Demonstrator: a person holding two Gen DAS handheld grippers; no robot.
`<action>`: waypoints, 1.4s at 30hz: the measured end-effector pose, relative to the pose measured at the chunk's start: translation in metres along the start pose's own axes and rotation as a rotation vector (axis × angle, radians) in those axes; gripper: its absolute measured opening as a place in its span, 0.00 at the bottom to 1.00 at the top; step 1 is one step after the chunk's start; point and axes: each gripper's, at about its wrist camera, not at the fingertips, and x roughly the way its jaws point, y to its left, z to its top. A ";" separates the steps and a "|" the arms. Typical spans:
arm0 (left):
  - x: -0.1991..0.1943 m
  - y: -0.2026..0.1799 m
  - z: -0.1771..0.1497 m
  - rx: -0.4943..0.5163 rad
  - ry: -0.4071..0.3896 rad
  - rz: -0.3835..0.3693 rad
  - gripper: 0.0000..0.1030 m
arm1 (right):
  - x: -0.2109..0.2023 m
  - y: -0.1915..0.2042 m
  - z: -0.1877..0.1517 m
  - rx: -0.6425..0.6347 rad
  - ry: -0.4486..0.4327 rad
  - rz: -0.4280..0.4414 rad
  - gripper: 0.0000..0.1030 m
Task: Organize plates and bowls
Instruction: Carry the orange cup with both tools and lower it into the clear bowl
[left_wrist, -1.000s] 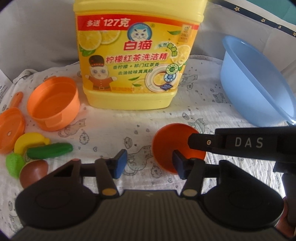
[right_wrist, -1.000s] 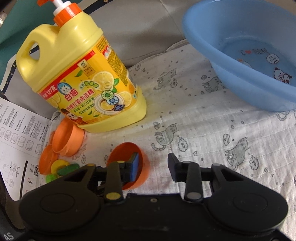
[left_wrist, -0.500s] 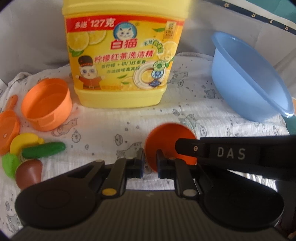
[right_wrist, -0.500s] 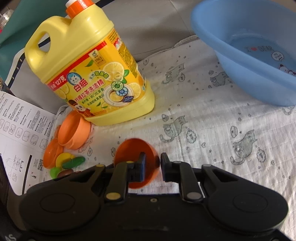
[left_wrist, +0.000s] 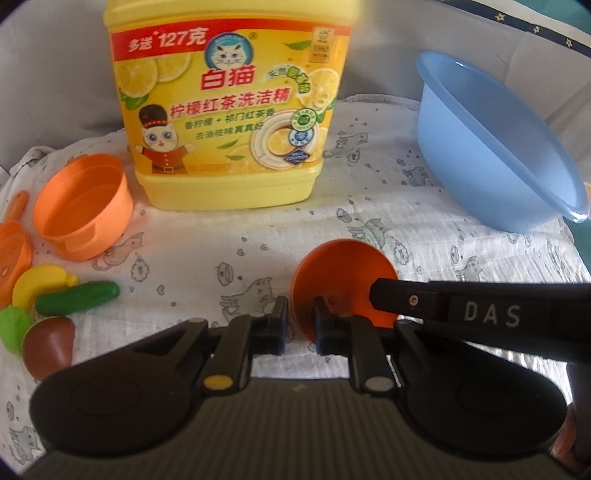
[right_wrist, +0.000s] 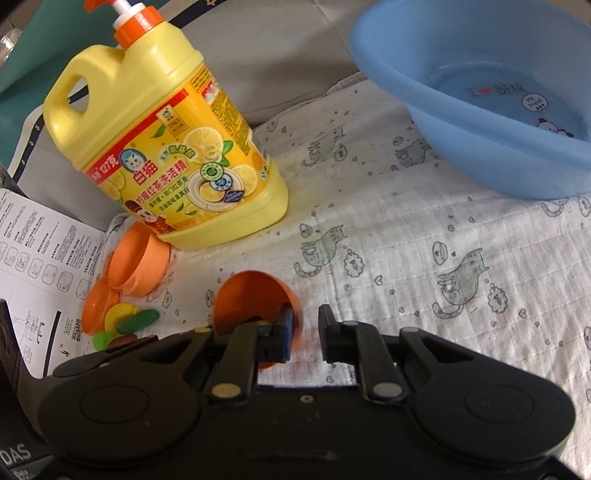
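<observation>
A small dark orange bowl (left_wrist: 341, 277) is tilted on edge over the cat-print cloth, held from both sides. My left gripper (left_wrist: 298, 326) is shut on its left rim. My right gripper (right_wrist: 306, 334) is shut on its right rim (right_wrist: 258, 295), and one right finger (left_wrist: 461, 306) crosses the left wrist view. A lighter orange bowl (left_wrist: 83, 208) lies tilted at the left, also in the right wrist view (right_wrist: 138, 258). A flat orange plate with a handle (left_wrist: 13, 254) lies at the far left.
A big yellow dish-soap jug (left_wrist: 225, 99) stands behind, also in the right wrist view (right_wrist: 162, 155). A blue basin (left_wrist: 491, 155) sits at the right. Toy banana (left_wrist: 40, 282), cucumber (left_wrist: 77, 297) and other toy food lie at the left. A printed sheet (right_wrist: 33, 266) lies far left.
Both grippers closed from open onto the dark orange bowl's rim, one on each side. The bowl has lifted slightly and tilted more upright.
</observation>
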 end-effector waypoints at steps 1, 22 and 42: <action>-0.001 -0.002 0.000 0.007 0.002 0.002 0.12 | -0.001 0.001 -0.001 -0.002 -0.002 0.004 0.12; -0.106 -0.002 -0.054 -0.043 0.000 0.021 0.12 | -0.086 0.032 -0.061 -0.015 0.012 0.077 0.11; -0.202 -0.044 -0.154 -0.019 -0.013 -0.038 0.12 | -0.192 0.011 -0.167 -0.024 0.007 0.099 0.11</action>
